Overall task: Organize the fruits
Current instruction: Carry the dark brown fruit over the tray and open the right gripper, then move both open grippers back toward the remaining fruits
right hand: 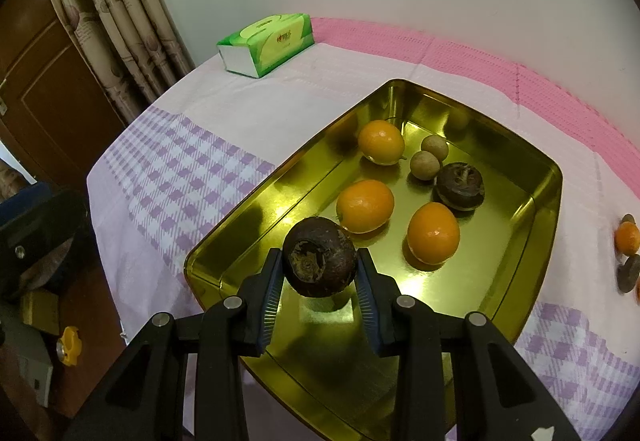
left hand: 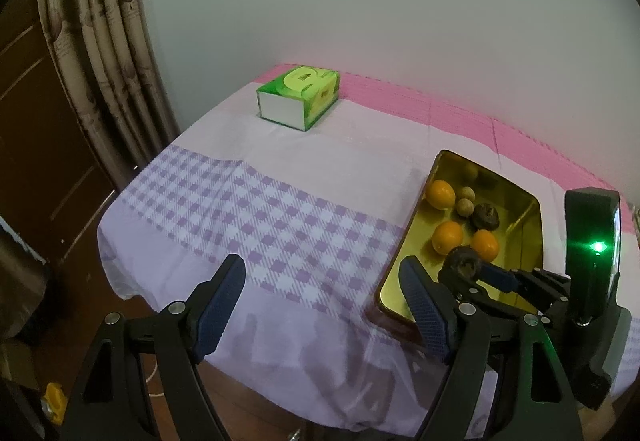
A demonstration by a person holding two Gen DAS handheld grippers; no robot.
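Right wrist view, gold tray [right hand: 516, 261] holding three oranges [right hand: 365, 205], two small nuts [right hand: 425, 165], one dark fruit [right hand: 460, 185], right gripper [right hand: 319, 283] clamping another dark fruit [right hand: 319, 256] above tray, left gripper [left hand: 320, 305] open, empty.

A tray [right hand: 532, 177] sits on the counter [right hand: 224, 113] near its front edge, holding three oranges [right hand: 365, 205], two small round fruits [right hand: 425, 165] and a dark fruit [right hand: 460, 185]. A tissue box [right hand: 266, 43] stands toward the counter's far left corner. More fruit [right hand: 627, 239] lies right of the tray.

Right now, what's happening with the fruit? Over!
Right gripper shut on dark round fruit, above gold tray. Left gripper open, empty. Nothing blocking.
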